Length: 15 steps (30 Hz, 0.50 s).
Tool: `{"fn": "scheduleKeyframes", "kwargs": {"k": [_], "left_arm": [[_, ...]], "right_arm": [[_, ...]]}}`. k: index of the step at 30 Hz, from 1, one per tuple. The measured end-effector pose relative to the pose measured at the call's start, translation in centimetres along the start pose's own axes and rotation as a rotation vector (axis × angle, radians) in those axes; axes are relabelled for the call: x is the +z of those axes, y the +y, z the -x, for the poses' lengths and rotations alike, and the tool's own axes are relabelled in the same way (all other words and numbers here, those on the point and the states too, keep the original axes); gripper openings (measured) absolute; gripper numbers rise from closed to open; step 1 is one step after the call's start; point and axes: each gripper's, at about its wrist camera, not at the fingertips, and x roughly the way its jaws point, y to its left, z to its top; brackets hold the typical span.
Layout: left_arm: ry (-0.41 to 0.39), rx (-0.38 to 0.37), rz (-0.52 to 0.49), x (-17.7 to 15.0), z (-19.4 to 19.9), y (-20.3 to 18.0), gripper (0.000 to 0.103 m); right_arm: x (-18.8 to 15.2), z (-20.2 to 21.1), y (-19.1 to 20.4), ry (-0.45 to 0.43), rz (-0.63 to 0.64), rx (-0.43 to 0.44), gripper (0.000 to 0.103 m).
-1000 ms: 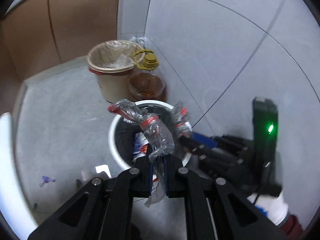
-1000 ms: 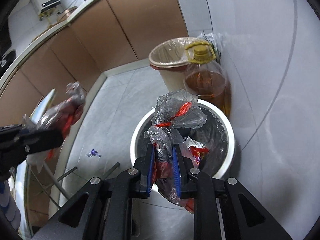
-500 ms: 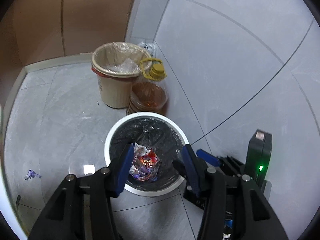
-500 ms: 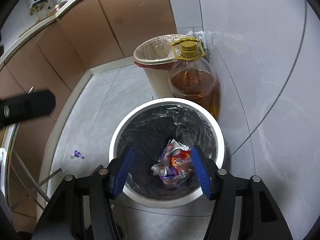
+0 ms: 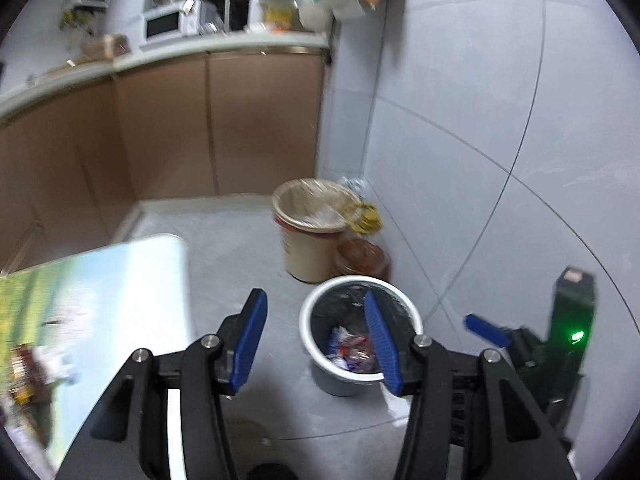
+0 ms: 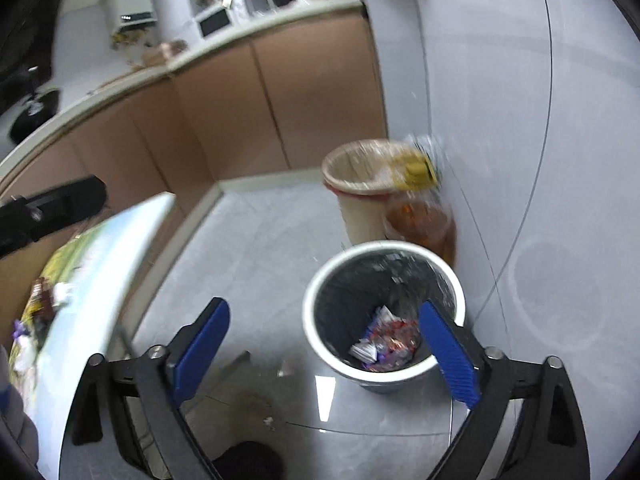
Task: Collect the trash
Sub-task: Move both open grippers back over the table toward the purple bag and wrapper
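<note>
A white bin with a black liner stands on the floor by the wall, and crumpled wrappers and bags lie at its bottom. My left gripper hangs open above and short of it, nothing between its blue pads. In the right wrist view the same bin and its trash lie below my right gripper, whose jaws are opening wide and hold nothing. One blue finger of it shows at the right of the left wrist view. More litter lies on a table at the left.
Behind the white bin a beige lined bin and a big bottle of amber oil stand against the tiled wall. Brown cabinets under a counter with a microwave close the back. The table corner reaches in at left.
Both grippers let go of their plastic bags, which now lie in the white bin. Both opened, rose and drew back from the bin, tilting up so the counter shows.
</note>
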Motion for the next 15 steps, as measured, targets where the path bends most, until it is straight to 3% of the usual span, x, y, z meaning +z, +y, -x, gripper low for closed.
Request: {"fn": "scheduleKeyframes", "kwargs": {"k": [9, 15], "left_arm": [[-0.147, 0.177, 0.003, -3.0, 11.4, 3.6, 0.062], [-0.196, 0.236, 0.032, -4.9, 16.4, 5.6, 0.067]], "right_arm": [[1.2, 8.4, 6.1, -0.124, 0.066, 0.132, 0.103], [1.2, 13.0, 10.1, -0.199, 0.103, 0.223, 0.103]]}}
